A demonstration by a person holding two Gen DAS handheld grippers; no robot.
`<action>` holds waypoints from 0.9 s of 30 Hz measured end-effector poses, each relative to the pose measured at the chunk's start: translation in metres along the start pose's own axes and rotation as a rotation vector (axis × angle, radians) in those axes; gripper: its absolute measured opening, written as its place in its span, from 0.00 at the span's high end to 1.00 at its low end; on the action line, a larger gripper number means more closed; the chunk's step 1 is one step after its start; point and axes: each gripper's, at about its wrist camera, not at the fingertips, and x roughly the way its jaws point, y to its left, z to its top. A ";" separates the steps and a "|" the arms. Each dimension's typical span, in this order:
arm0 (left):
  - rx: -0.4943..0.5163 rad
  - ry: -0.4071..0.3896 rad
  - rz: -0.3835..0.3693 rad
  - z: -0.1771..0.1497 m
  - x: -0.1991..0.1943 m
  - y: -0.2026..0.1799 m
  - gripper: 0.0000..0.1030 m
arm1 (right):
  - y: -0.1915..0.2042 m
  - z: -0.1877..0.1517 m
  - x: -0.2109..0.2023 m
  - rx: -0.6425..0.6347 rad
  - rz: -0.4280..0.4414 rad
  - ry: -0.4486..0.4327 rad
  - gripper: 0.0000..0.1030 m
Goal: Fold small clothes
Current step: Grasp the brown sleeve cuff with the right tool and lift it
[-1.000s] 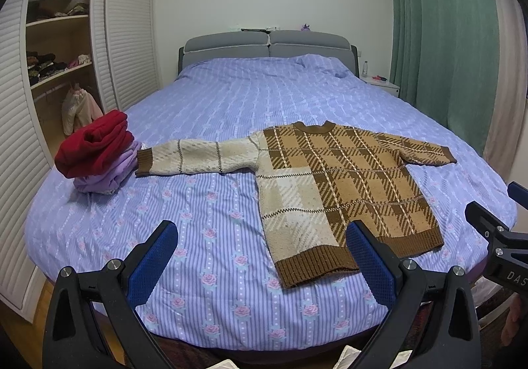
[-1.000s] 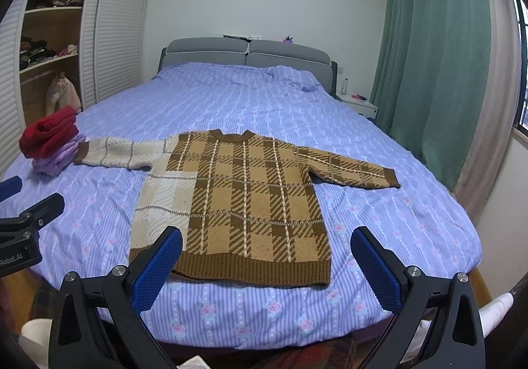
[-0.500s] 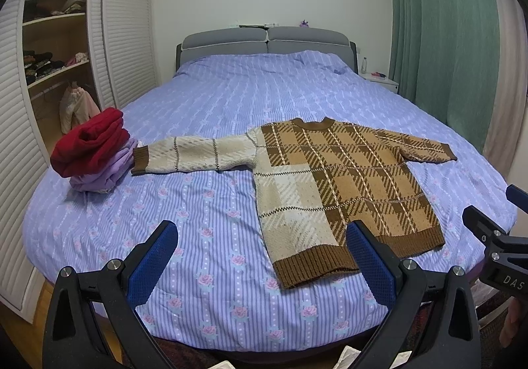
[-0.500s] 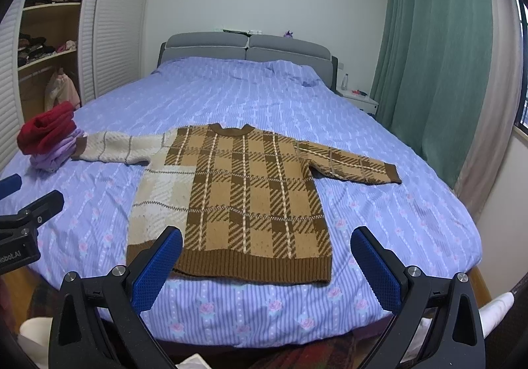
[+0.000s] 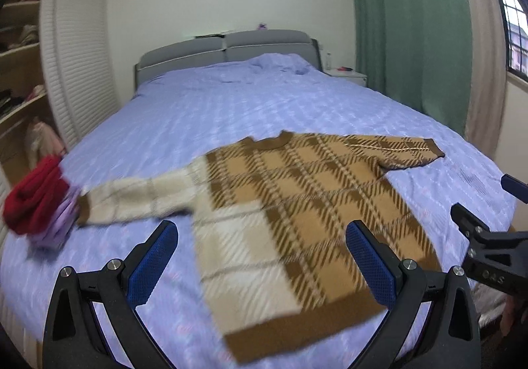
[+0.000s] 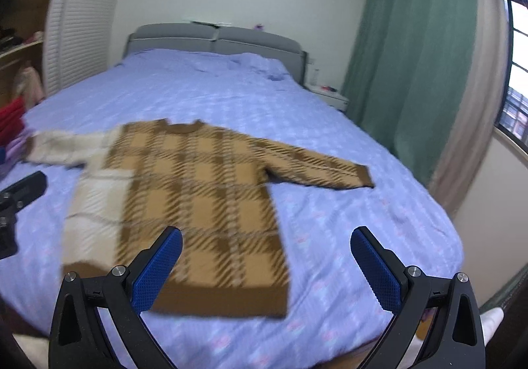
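Observation:
A brown and cream plaid sweater (image 5: 297, 220) lies flat on the bed with both sleeves spread; it also shows in the right wrist view (image 6: 184, 197). My left gripper (image 5: 260, 256) is open and empty, above the sweater's cream lower left part near the hem. My right gripper (image 6: 267, 256) is open and empty, above the sweater's lower right corner and the bedspread beside it. Both views are motion-blurred.
The bed (image 5: 231, 111) has a lilac striped cover and a grey headboard (image 5: 227, 49). A folded pile of red and lilac clothes (image 5: 39, 204) sits at the bed's left edge. Wardrobe shelves stand left, green curtains (image 6: 406, 55) and a nightstand right.
Both grippers have moved forward over the bed toward the sweater's hem, and the views have swung to the right. The sweater lies as before.

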 end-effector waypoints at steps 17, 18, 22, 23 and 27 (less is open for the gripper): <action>0.122 0.116 -0.117 0.132 0.196 -0.172 0.00 | -0.194 0.030 0.221 0.597 0.093 0.128 0.10; 0.127 0.119 -0.112 0.134 0.204 -0.181 0.00 | -0.202 0.028 0.232 0.629 0.098 0.138 0.13; 0.164 0.153 -0.118 0.140 0.241 -0.222 0.00 | -0.227 0.021 0.276 0.686 0.091 0.189 0.25; 0.168 0.156 -0.126 0.141 0.246 -0.229 0.00 | -0.230 0.021 0.284 0.678 0.088 0.189 0.27; 0.169 0.155 -0.147 0.142 0.259 -0.250 0.00 | -0.244 0.017 0.315 0.697 0.121 0.173 0.38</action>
